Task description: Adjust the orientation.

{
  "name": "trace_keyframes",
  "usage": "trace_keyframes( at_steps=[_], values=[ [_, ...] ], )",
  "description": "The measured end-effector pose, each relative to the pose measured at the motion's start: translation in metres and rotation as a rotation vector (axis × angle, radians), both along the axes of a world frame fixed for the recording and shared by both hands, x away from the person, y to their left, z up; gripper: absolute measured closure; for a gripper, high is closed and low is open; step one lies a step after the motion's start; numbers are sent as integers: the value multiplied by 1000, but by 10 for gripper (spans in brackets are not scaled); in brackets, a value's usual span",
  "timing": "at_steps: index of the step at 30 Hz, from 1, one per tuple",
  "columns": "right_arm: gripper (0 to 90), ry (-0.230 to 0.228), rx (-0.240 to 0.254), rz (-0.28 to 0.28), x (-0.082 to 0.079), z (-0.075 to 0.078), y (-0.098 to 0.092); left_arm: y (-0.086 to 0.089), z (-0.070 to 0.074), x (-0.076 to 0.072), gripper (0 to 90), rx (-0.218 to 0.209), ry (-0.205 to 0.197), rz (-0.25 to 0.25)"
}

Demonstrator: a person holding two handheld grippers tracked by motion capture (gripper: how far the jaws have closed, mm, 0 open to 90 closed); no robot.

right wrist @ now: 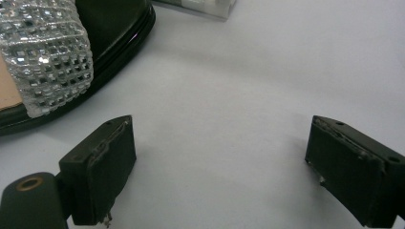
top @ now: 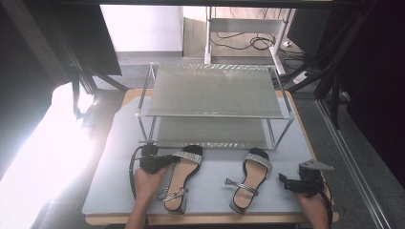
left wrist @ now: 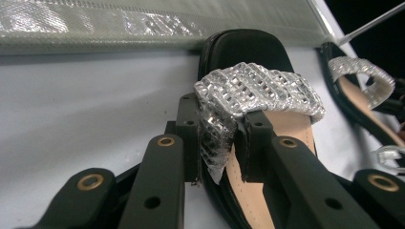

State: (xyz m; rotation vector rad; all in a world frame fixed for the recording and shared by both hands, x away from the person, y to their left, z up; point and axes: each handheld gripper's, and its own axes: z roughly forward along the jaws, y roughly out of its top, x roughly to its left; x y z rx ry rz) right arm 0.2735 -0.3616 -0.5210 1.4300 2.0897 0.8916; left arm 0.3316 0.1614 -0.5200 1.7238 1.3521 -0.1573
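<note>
The left sandal (top: 184, 174) lay on the grey-covered bench (top: 114, 191), left of centre, its toe pointing away toward the low metal shoe rack (top: 215, 95) that stood at the far side. It had a black sole and rim, a tan insole, a wide band of silver rhinestones (left wrist: 260, 88) across the toe and a thin silver strap curled loose at the heel end. The left claw (top: 165, 160) came in from the sandal's left, and its jaws were pinched tight on the left end of the glittering band, so that the mesh bunched and folded between the black pads (left wrist: 191, 129), as the left gripper view showed. The hand behind it rested near the front edge of the bench.

The matching right sandal (top: 250, 183) lay right of centre, well apart from the first, with the same silver toe band (right wrist: 47, 52). The right claw (top: 286, 181) sat just right of it, jaws spread wide and holding nothing, with bare bench cover between the pads.
</note>
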Motion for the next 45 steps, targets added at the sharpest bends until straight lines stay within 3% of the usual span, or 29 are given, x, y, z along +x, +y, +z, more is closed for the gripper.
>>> trace_keyframes(
  at_steps=[8, 27, 40, 45],
  values=[
    [96, 0, 0, 0, 0, 0, 0, 2, 14, 1, 752, -13, 28, 14],
    [96, -1, -1, 1, 0, 0, 0, 12, 47, -5, 754, 8, 29, 5],
    [96, -1, -1, 1, 0, 0, 0, 9, 87, -13, 753, -18, 5, -54],
    [96, 0, -1, 1, 0, 0, 0, 10, 106, -17, 753, -40, -22, -79]
  ],
)
